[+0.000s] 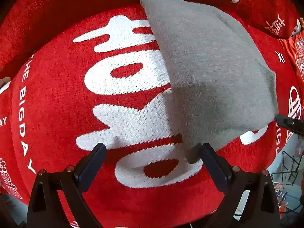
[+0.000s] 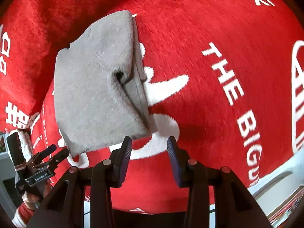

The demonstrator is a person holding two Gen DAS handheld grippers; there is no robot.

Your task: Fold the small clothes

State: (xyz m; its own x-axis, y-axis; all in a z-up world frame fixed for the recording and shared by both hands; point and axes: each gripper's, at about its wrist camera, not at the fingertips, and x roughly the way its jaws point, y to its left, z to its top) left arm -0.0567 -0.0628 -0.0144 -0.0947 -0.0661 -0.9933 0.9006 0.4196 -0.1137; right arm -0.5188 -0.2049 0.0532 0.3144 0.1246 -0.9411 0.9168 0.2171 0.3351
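plain grey garment point(image 1: 209, 72), red white-lettered blanket point(image 1: 57, 98)

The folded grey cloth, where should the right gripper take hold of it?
Take the grey cloth at its layered open edge, coming from the right gripper's side. The stacked layers show there, so one pinch catches them all.

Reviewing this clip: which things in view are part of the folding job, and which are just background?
Part of the job:
grey garment, folded, lying on the cover
left gripper, open
right gripper, open

Just background:
red cover with white lettering
wire rack beyond the edge
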